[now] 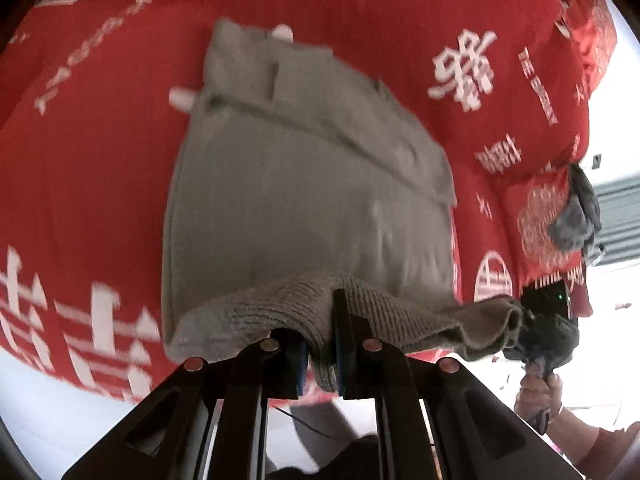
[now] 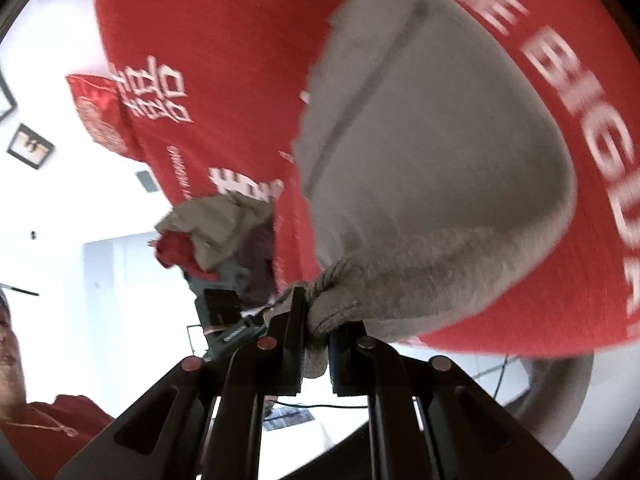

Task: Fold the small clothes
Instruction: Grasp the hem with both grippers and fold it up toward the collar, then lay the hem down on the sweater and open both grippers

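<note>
Both grippers, left gripper point(image 1: 320, 344) and right gripper point(image 2: 316, 344), clamp the grey knit garment's point(image 1: 304, 200) ribbed near hem, likely lifting it to fold toward the far end over the red printed cloth point(image 1: 100, 140).

Right gripper point(image 2: 316, 344) jaws clamp grey garment point(image 2: 432, 184).

**Grey knit garment lifted by its ribbed hem**

A small grey knit garment point(image 1: 304, 184) lies spread over a red cloth printed with white lettering point(image 1: 400, 12), its far end flat and showing stitched seams and a pocket-like panel. The near edge, a thicker ribbed hem, is raised off the cloth and bunched where it is pinched at two points, sagging in a shallow curve between them. From the right wrist view the same garment point(image 2: 432, 168) drapes in a rounded fold, the hem gathered into a tight knot of fabric.
</note>
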The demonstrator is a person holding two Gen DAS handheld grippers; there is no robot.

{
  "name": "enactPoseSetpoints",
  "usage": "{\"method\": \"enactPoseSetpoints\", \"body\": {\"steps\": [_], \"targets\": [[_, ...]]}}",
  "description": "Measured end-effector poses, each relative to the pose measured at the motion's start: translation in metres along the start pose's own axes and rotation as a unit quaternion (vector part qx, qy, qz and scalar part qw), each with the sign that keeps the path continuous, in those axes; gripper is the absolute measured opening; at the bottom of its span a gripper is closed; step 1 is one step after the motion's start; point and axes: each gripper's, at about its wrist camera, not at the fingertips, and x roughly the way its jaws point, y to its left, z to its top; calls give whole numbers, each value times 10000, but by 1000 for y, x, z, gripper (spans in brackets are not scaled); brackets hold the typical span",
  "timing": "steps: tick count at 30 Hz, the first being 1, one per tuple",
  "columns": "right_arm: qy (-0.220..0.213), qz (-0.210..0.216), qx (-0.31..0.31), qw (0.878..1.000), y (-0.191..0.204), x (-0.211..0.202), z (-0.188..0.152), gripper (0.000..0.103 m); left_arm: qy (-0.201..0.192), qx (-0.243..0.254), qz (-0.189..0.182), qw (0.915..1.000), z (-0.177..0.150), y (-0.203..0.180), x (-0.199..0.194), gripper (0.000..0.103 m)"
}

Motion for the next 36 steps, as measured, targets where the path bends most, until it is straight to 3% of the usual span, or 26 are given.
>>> {"method": "enactPoseSetpoints", "body": {"steps": [6,11,14,18,23,28,31,33,35,36], "targets": [[26,120,-315,9994,43,7,80,10,-416,51,92,9991,75,-12,-6,11],[186,104,-624,9978,73,28,167,10,-675,64,240,9974,154,-26,19,11],[188,80,-581,9981,69,43,220,10,-733,3,350,9967,196,-24,45,11],[150,-155,-259,9994,39,67,273,10,-582,-97,777,9952,239,-7,95,11],[160,-750,188,9969,-11,94,314,10,-257,-258,1143,9928,255,19,144,11],[171,-935,484,9943,-29,105,326,14,-165,-262,1235,9919,259,17,141,12],[169,-935,432,9945,-19,103,325,18,-212,-114,1568,9873,262,7,128,29],[2,-908,446,9949,-12,95,324,24,-371,-71,1743,9840,264,1,113,60],[-366,-803,548,9946,-8,80,327,35,-583,-64,1885,9803,262,-3,98,75],[-552,-806,584,9935,-6,72,329,47,-656,-49,1959,9784,262,-4,92,75]]}}
